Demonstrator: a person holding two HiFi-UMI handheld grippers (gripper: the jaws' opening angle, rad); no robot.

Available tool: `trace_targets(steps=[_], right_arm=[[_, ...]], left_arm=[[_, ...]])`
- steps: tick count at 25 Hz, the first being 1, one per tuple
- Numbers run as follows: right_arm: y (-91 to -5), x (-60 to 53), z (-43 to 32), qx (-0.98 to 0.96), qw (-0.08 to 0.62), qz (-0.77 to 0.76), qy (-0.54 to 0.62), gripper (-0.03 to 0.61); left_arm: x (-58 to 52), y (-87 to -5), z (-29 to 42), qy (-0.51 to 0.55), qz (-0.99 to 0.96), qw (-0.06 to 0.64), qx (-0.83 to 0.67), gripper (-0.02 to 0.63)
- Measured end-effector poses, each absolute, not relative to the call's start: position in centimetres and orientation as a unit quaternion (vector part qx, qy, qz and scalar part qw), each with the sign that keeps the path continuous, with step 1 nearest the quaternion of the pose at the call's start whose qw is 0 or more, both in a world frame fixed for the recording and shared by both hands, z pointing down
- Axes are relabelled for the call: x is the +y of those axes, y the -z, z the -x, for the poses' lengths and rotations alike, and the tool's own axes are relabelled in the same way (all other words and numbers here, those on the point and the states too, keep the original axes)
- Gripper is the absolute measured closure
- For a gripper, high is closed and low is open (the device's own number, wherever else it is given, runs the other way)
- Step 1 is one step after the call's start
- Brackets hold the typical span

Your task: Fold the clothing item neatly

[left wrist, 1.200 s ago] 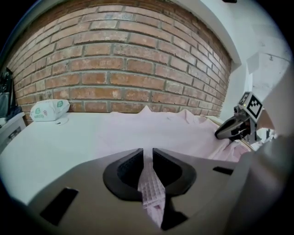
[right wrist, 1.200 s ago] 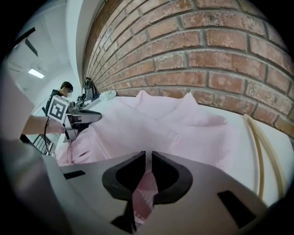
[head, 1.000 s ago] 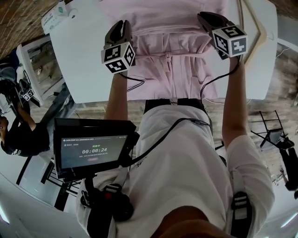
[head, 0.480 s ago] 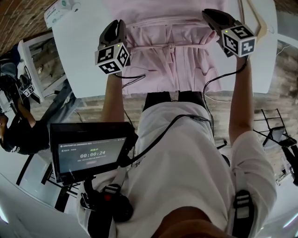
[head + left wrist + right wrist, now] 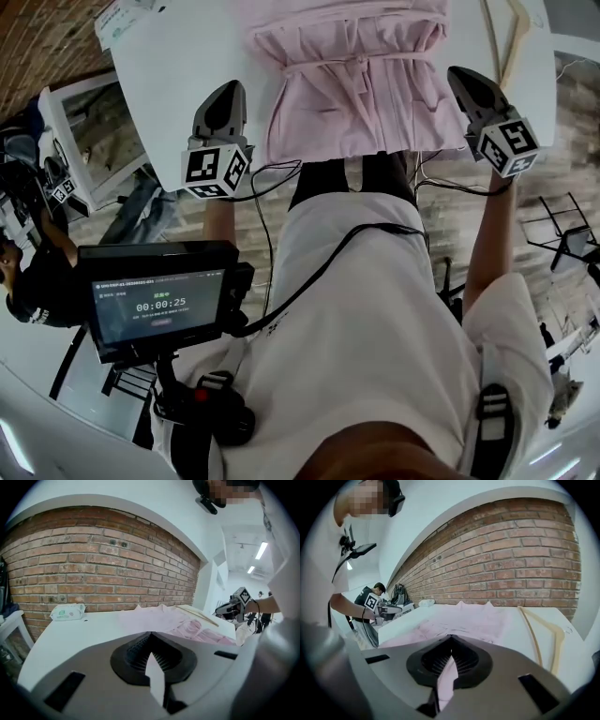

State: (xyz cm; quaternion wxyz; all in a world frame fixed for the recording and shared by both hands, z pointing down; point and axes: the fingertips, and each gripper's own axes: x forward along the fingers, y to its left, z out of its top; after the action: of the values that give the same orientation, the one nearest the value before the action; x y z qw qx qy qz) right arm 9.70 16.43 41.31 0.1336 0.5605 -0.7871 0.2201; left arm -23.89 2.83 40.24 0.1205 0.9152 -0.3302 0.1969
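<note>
Apparently empty, left claw [image 5: 227, 92] and right claw [image 5: 458, 78] just closed, outstretched.

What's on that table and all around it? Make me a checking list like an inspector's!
Surface: white table, flat.
Job's things: pink garment spread on it, tie across it.
Clutter: wet wipes pack at the far corner; wooden hanger right of the garment.
Grippers: left gripper and right gripper both shut, jaws just closed; nothing in the left; pink shows in the right's slit, grip unclear.
Cables: black cable from the grippers across the person's shirt.
Surroundings: brick wall, chest screen, another person at the left.
</note>
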Motion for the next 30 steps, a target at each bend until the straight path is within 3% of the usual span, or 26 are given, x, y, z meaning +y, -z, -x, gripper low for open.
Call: trace_targets(steps=[8,13,20,30], right_arm=[[-43.9,12.7,-23.2,-0.760,0.146,-0.591,-0.226,0.575],[-46.1,12.9,-22.9,-0.778,0.150,-0.560,-0.243,0.575],[-48.1,8.5,-24.6,-0.791,0.213,-0.529,-0.223,0.575],[-48.5,9.2,-20.3,-0.771,0.239,-0.550,-0.214,0.575]], left_arm=[[-2.5,-46.1,13.9,-0.253,-0.908,0.132,-0.307,0.612],[-0.6,-48.0,18.4,-0.254,-0.878,0.180,-0.365,0.612],[-0.8,-52.3,21.7,-0.280,-0.840,0.211,-0.415,0.611],[0.9,-53.4,16.9,-0.307,-0.862,0.177,-0.364,0.612]])
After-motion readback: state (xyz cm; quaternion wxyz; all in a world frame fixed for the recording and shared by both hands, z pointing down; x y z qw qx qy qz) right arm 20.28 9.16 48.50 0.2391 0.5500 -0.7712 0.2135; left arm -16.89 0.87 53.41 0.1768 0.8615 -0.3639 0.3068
